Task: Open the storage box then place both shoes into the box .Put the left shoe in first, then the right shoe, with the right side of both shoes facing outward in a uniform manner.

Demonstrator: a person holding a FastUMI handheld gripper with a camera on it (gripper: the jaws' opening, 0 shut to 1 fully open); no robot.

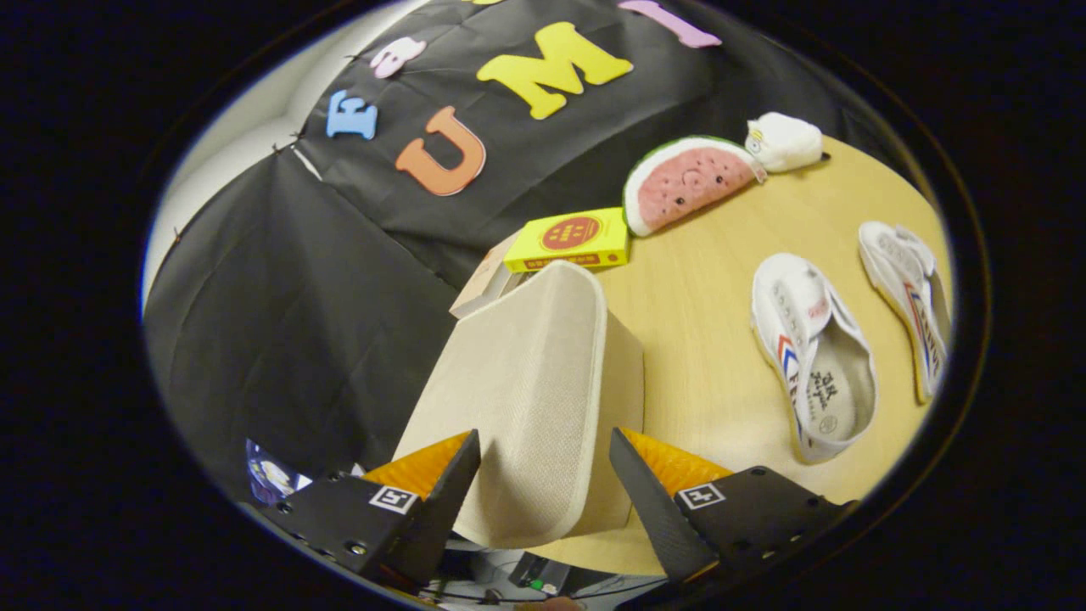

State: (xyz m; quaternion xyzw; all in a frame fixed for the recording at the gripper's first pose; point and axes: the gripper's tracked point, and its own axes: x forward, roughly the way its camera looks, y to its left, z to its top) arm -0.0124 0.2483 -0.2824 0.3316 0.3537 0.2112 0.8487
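Tabletop (704,339) at centre frame carries a box (594,382) whose lid (517,399) stands raised between the wide-open, empty gripper (545,458), clearing room for shoes (813,356).

I can read almost nothing here. The yellow box (570,239) at twelve o'clock from my claw (543,484) carries a round red emblem, its characters too small to read. The nearer shoe (813,356), at two o'clock, has an illegible insole stamp.
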